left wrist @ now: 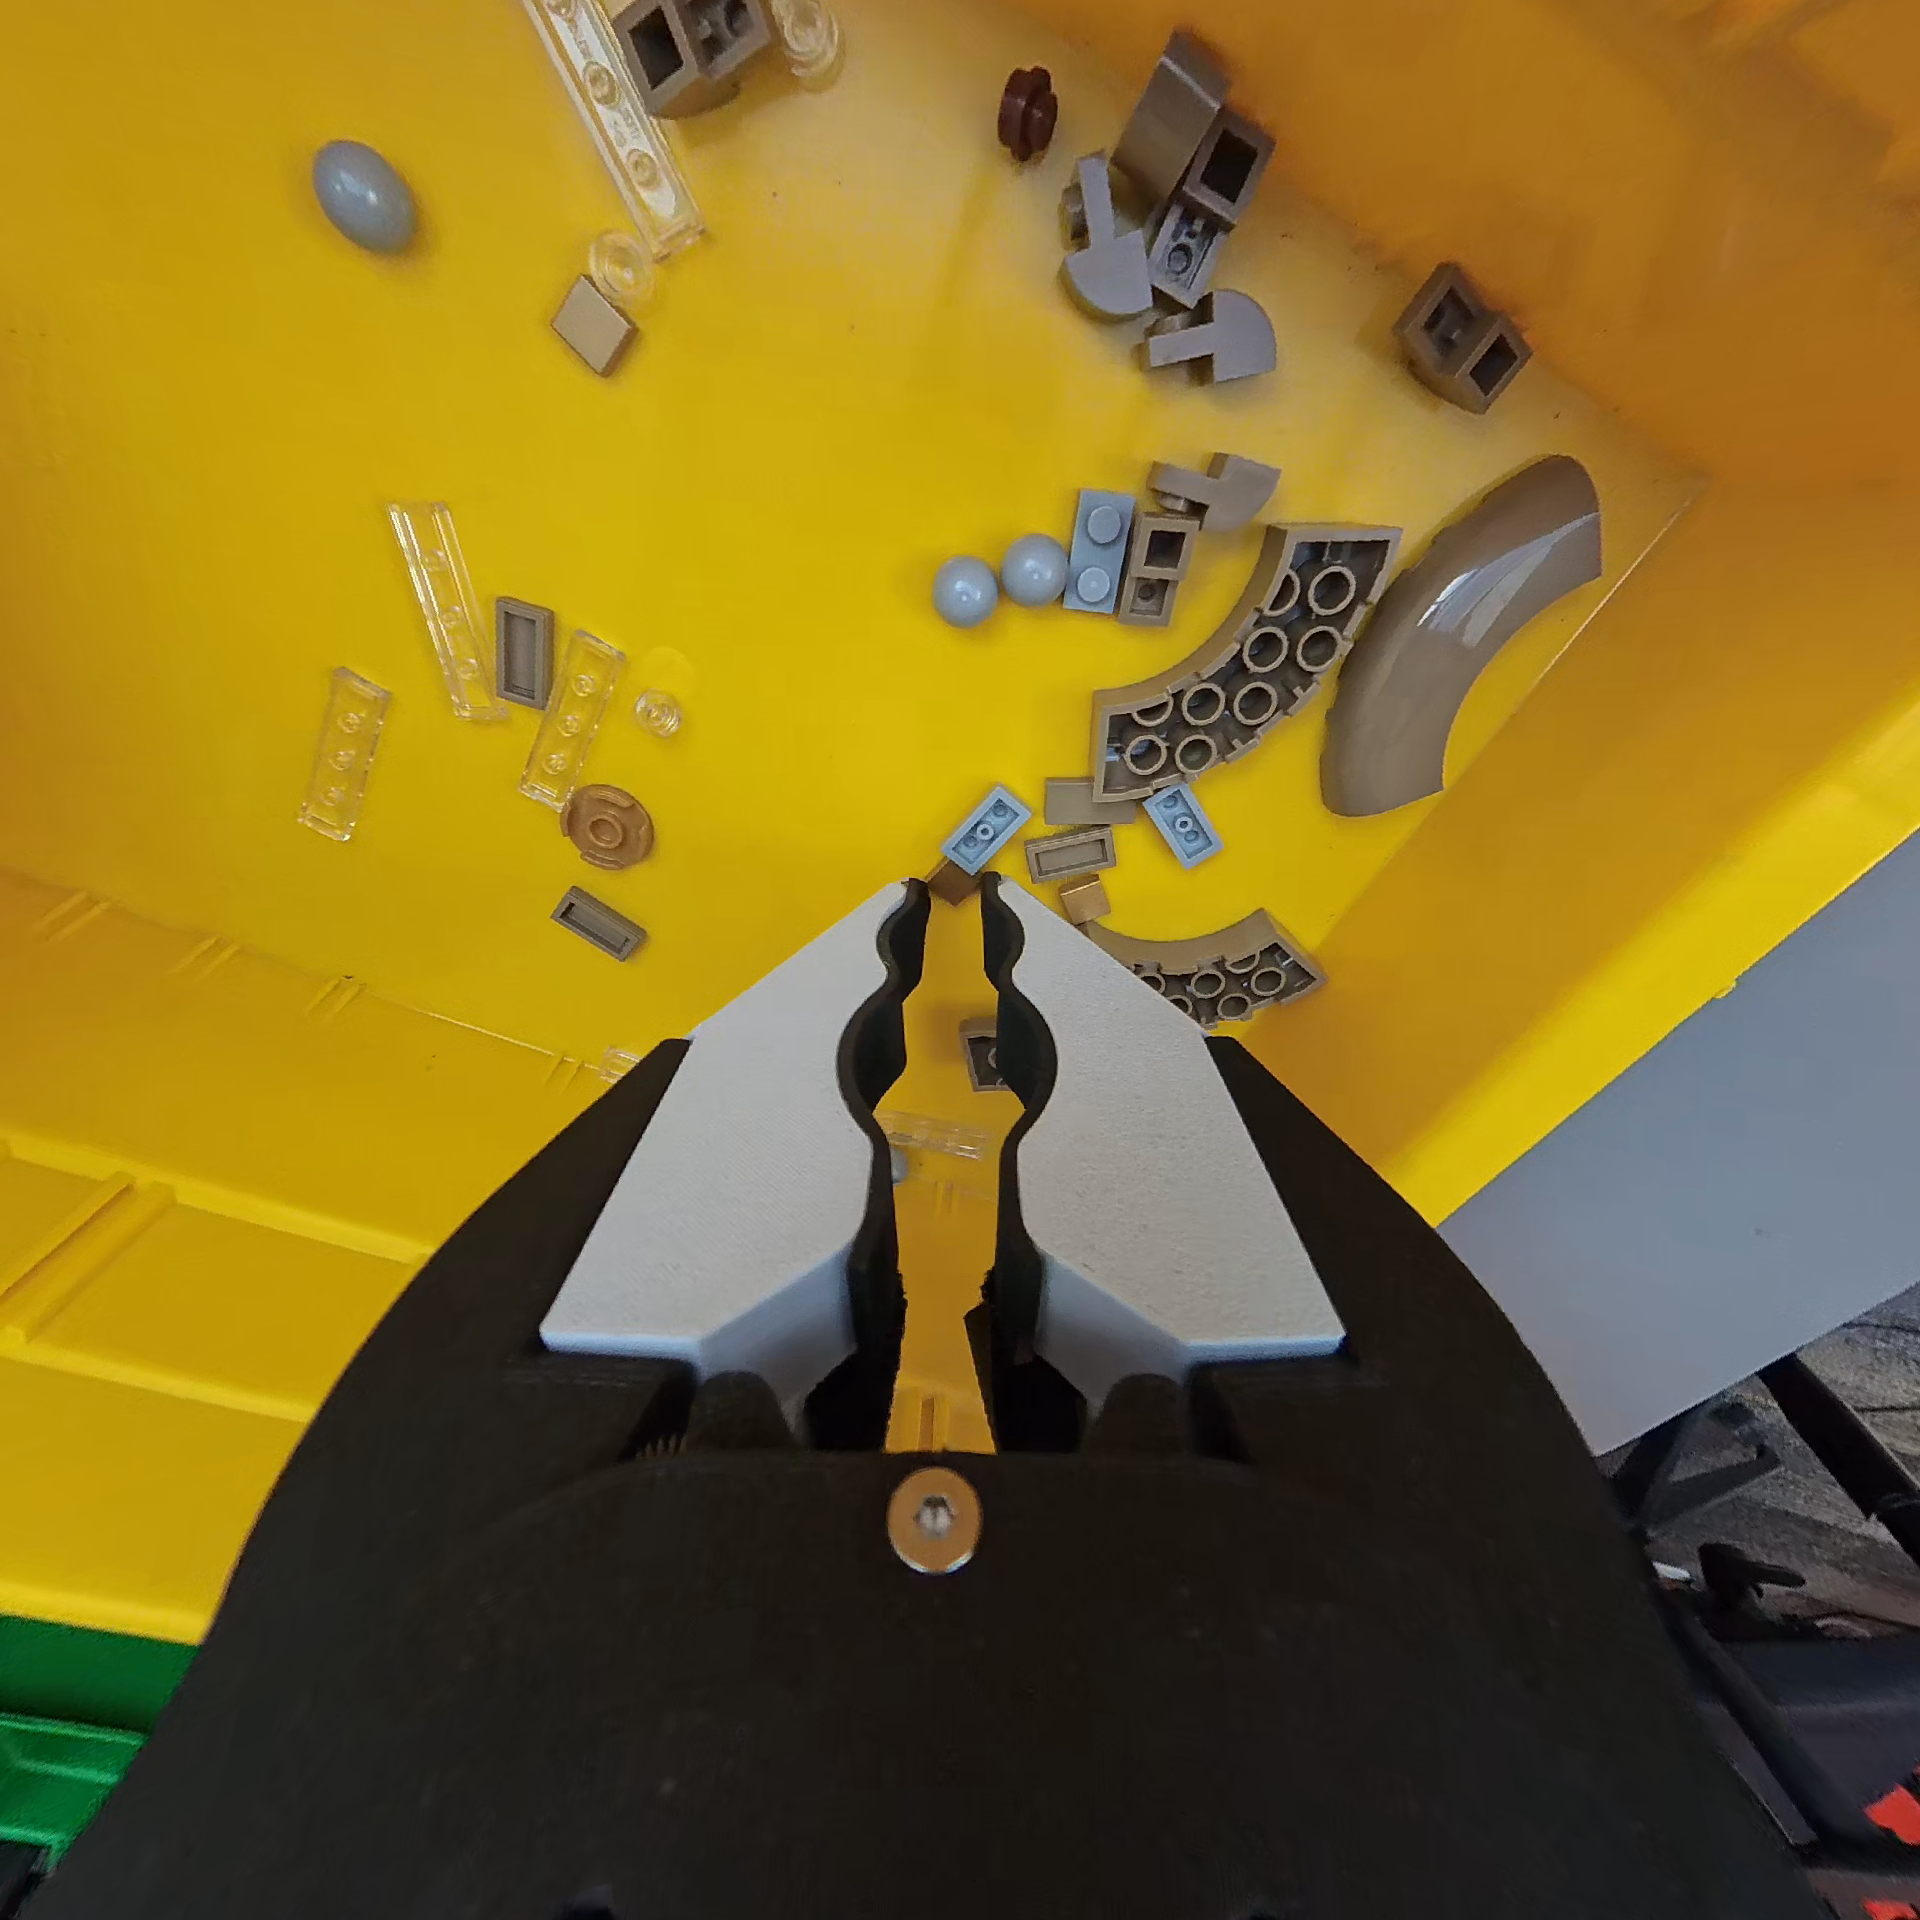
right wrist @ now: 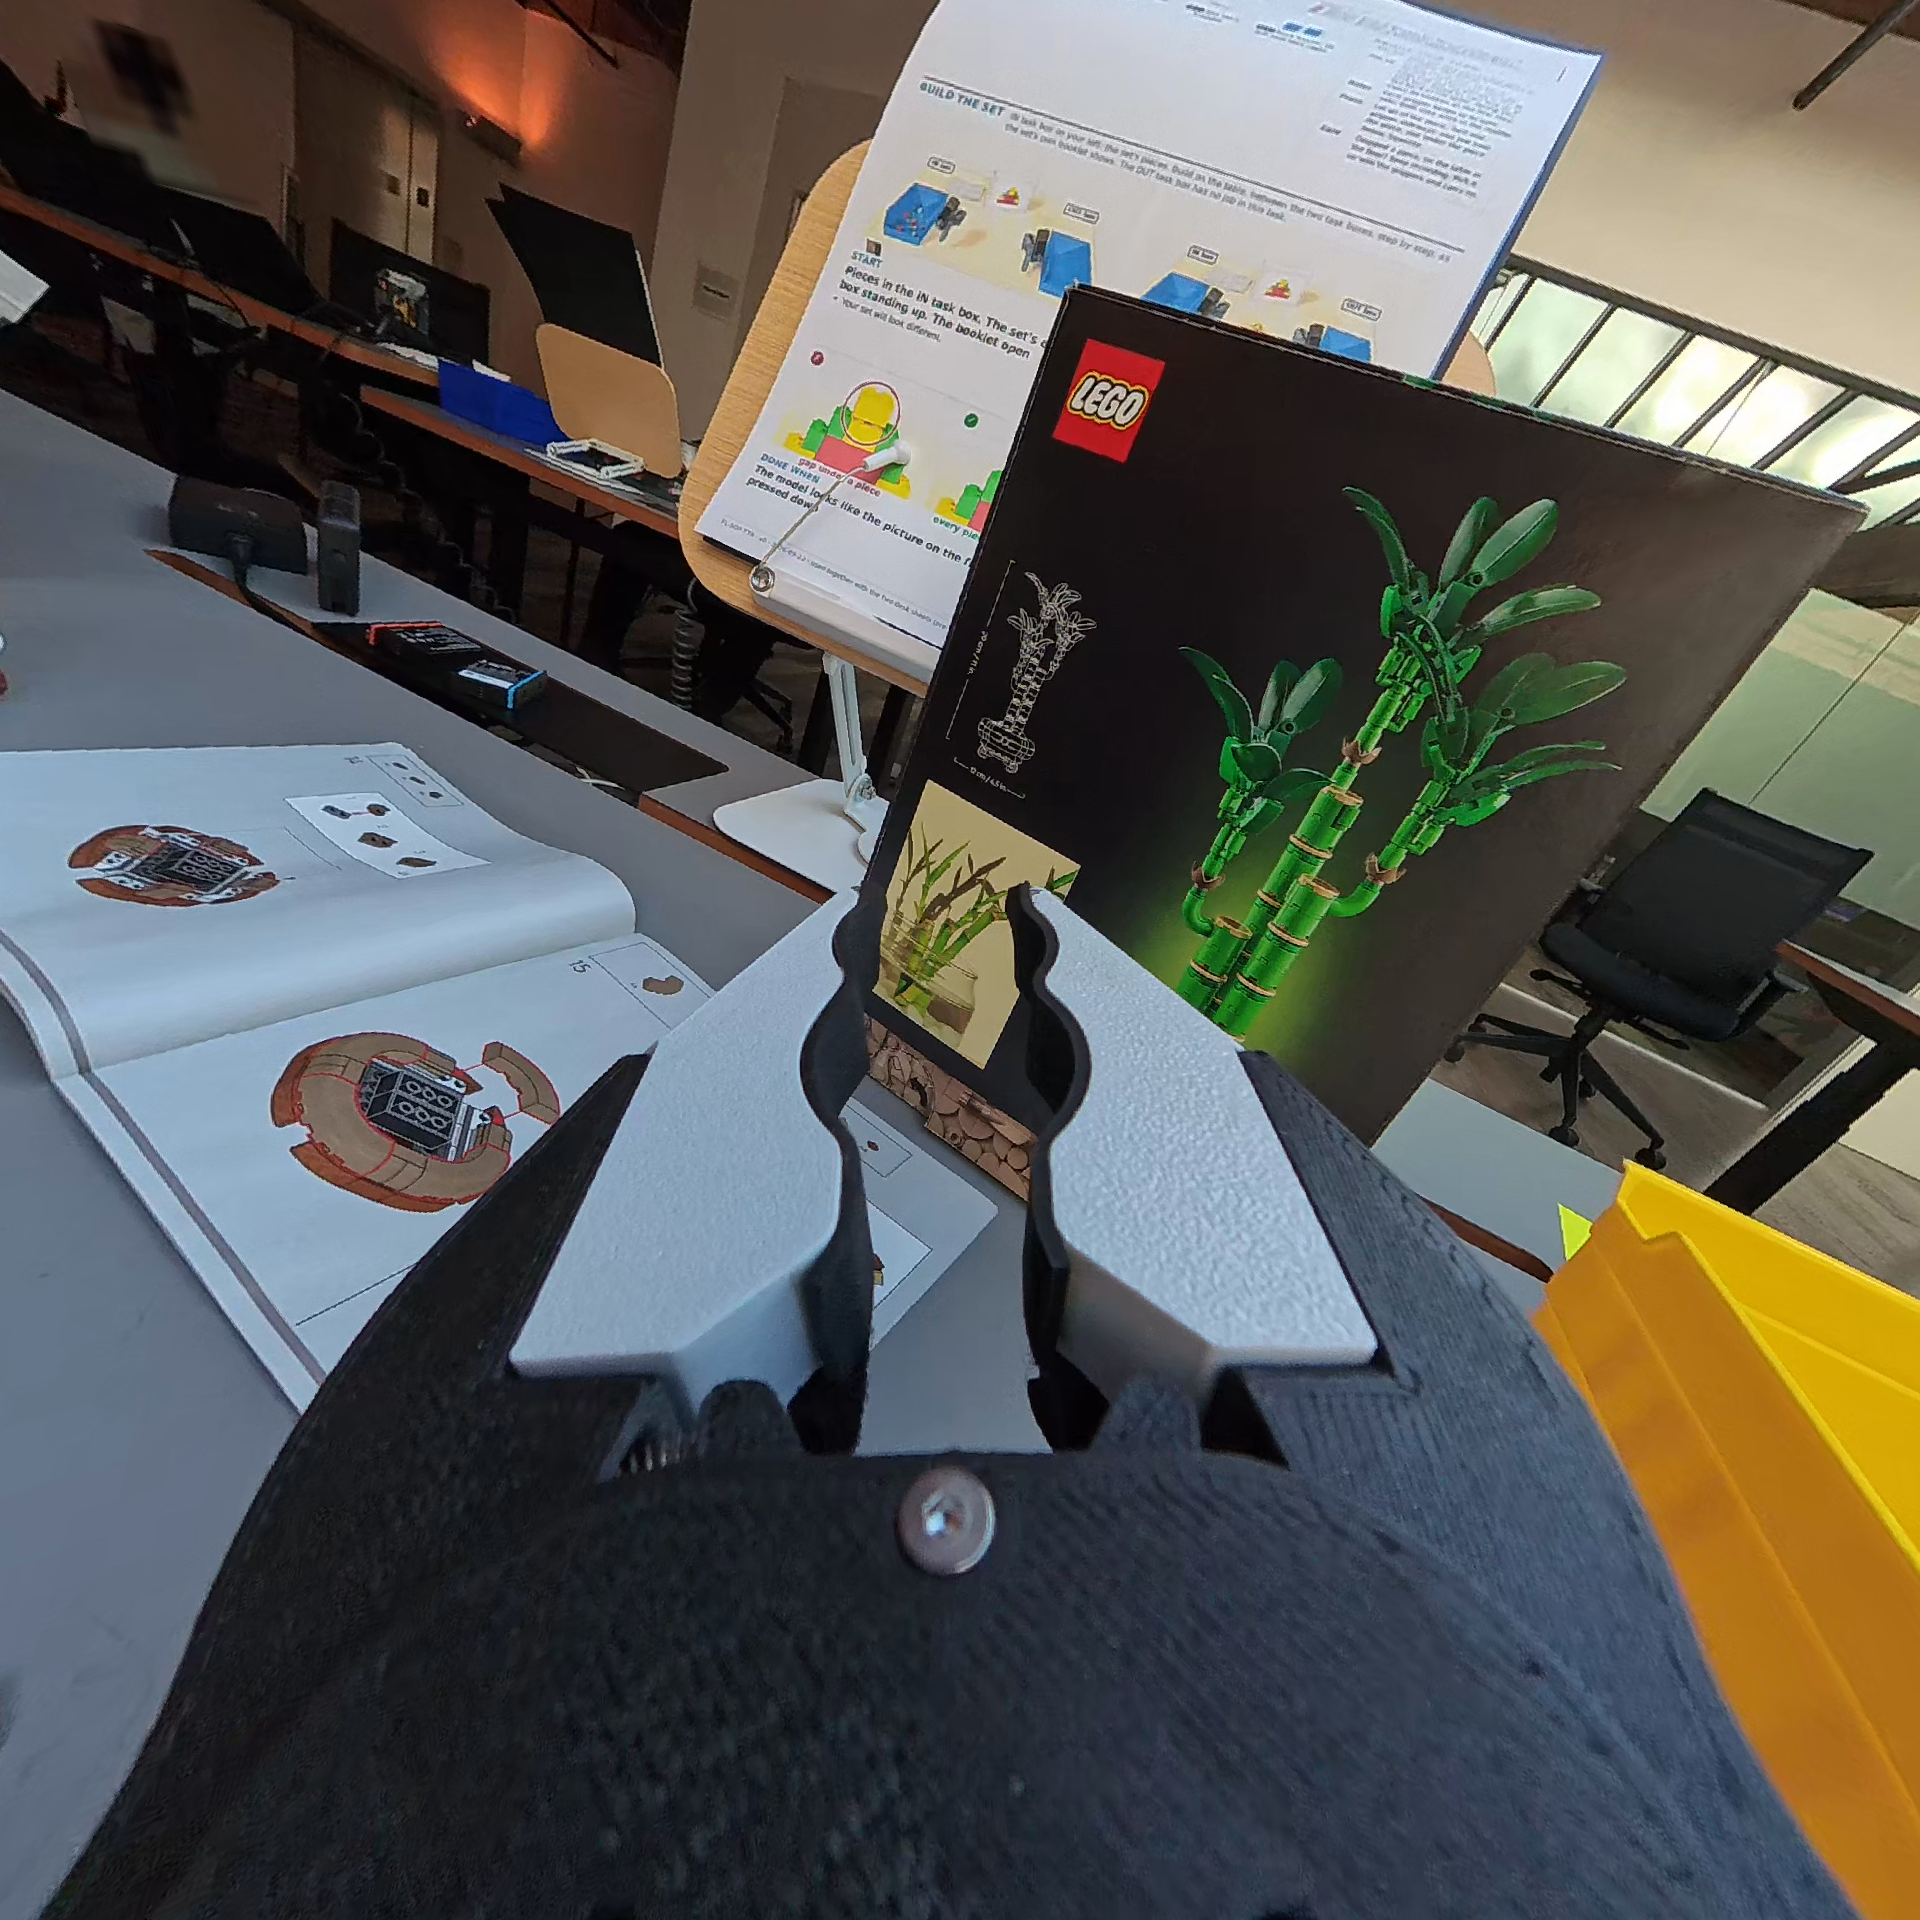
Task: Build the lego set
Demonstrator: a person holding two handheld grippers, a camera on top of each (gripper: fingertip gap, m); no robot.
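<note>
In the left wrist view my left gripper (left wrist: 954,889) is down inside a yellow bin (left wrist: 790,436). Its tips pinch a small brown Lego piece (left wrist: 952,883) on the bin floor. Loose pieces lie around: tan curved plates (left wrist: 1242,665), a large tan curved slope (left wrist: 1455,644), light blue plates (left wrist: 985,828), grey balls (left wrist: 964,590), clear plates (left wrist: 449,608) and a gold round piece (left wrist: 607,825). In the right wrist view my right gripper (right wrist: 940,914) is open and empty, held above the grey table (right wrist: 135,1403) and pointing at the Lego box (right wrist: 1351,727). The instruction booklet (right wrist: 312,1039) lies open to its left.
A yellow bin's corner (right wrist: 1745,1403) is at the right of the right gripper. A stand with a printed sheet (right wrist: 1091,260) is behind the box. A green bin edge (left wrist: 62,1714) shows at lower left. An office chair (right wrist: 1683,935) and other desks stand beyond. Across from one pair of fingers to the other is roughly 65 cm. The large tan curved slope (left wrist: 1455,644) is closer to my left gripper, around 8 cm from its tips; the right tips are 60 cm off.
</note>
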